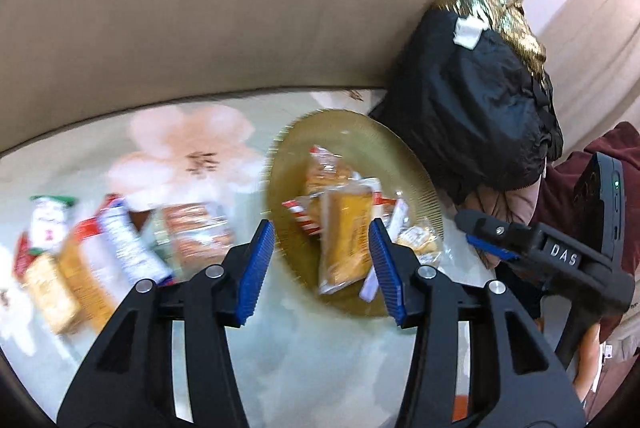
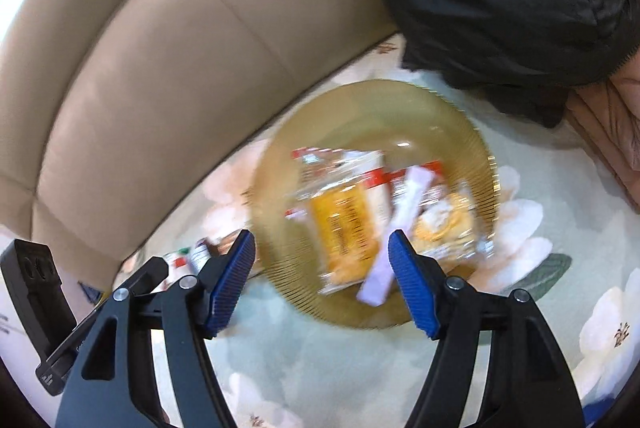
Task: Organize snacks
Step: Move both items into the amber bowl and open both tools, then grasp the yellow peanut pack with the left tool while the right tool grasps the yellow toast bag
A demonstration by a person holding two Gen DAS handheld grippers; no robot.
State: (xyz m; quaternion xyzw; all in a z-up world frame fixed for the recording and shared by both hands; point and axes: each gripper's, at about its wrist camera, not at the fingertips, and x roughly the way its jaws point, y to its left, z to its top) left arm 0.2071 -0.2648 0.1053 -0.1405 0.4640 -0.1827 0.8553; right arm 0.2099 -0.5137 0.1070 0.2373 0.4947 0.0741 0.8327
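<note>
Lying left of the open, empty left gripper (image 1: 322, 268), loose snack packets (image 1: 100, 248) await the amber plate (image 1: 296, 136). Right gripper (image 2: 322, 280), also open and empty, hovers over that plate, farther off.

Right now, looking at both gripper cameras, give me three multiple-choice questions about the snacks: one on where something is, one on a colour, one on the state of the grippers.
1. Where does the orange snack packet lie?
A. on the plate
B. on the sofa back
C. in the left gripper

2. What colour is the plate?
A. blue
B. translucent amber-gold
C. white

3. How do the left gripper and right gripper stand?
A. both shut on packets
B. one shut
C. both open, holding nothing

Answers: 1 A, the packet rests inside the rim. 2 B, gold ribbed rim shows in both views. 3 C, the blue pads stand wide apart with nothing between.
</note>
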